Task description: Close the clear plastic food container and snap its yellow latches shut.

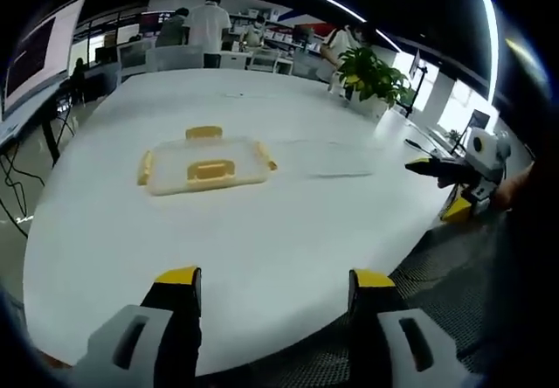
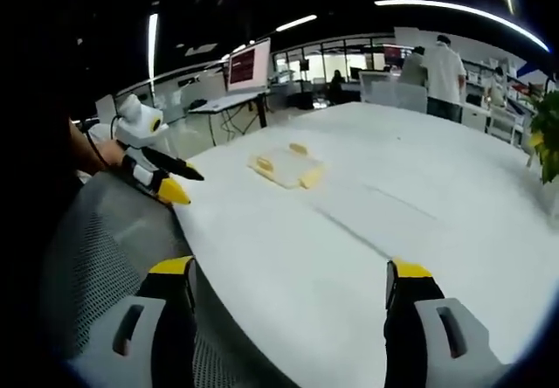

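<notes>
Lying out on the white oval tabletop (image 1: pixel 262 248), the clear plastic food container with yellow latches (image 1: pixel 206 165) sits well ahead of both grippers. The left gripper (image 1: pixel 275 287) faces it more squarely and looks nearer; the right gripper (image 2: pixel 293 281) sees it ahead-left. Both fingers spread wide, empty.
</notes>
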`<action>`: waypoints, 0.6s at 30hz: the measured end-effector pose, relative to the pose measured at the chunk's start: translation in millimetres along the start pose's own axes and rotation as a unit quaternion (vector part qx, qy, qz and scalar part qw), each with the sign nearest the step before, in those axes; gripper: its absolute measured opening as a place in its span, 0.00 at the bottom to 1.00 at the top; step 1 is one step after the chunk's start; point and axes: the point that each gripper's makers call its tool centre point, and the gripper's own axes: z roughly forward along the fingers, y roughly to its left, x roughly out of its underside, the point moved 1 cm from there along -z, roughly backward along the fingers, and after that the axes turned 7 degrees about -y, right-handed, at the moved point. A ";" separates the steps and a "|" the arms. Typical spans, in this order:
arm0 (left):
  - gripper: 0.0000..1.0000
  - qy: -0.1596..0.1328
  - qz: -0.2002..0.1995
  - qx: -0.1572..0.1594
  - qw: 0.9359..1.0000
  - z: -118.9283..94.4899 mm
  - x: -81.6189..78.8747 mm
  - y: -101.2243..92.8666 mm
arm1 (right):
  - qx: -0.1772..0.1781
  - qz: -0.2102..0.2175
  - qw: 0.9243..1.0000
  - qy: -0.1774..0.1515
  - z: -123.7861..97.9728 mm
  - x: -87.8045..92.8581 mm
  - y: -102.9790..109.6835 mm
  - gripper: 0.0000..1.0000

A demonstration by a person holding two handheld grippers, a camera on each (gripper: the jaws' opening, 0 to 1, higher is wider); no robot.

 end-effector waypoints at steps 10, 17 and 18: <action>0.57 0.005 0.004 0.005 1.000 0.5 0.9 -1.6 | 0.002 0.014 1.000 0.020 -1.2 6.9 -2.6 0.85; 0.59 0.015 -0.003 0.001 1.000 0.8 4.7 0.7 | -0.003 0.013 1.000 0.024 -1.0 8.2 -1.4 0.82; 0.59 0.017 -0.004 0.000 1.000 0.9 5.2 1.2 | -0.003 0.012 1.000 0.024 -0.9 8.2 -1.1 0.81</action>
